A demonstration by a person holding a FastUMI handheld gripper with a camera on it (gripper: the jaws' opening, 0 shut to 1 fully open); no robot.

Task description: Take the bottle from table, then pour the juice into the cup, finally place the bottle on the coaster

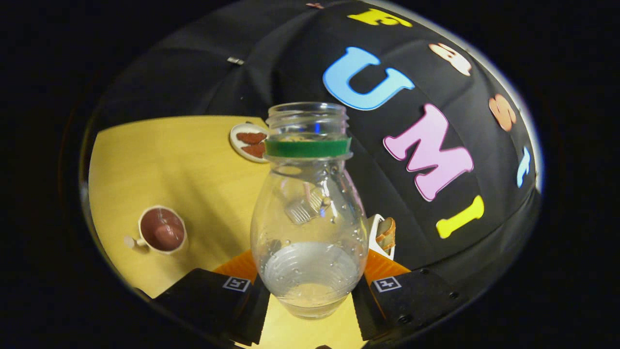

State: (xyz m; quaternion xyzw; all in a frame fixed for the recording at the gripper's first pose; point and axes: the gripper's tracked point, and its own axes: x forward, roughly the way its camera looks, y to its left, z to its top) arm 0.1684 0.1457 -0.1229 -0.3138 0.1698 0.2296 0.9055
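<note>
gripper fingers sit closed on the bottle, one black pad on each side of its lower body, orange finger parts showing just behind the pads. both press on the plastic as far as the view shows; the actual contact lines are hidden by the bottle's bulge.

bottle is clear plastic, uncapped, mouth pointing away from the fingers. long axis runs straight from between the pads toward the booth wall, roughly upright, slight lean at most. green ring around the neck, threaded mouth open above it. droplets on the inside wall; a pale liquid pool sits in the base, level hard to read through the distortion.

table is light wood, tilted in this view. bottle base appears clear of it, but i cannot tell for sure.

cup stands off to the left of the fingers, well apart from the bottle, white with a handle, dark reddish inside. contents unclear.

coaster lies further out, near the table's far edge, round and white with brown shapes, its right side cut off behind the bottle neck.

white-and-brown object just right of the bottle, mostly hidden, can't identify.
</note>
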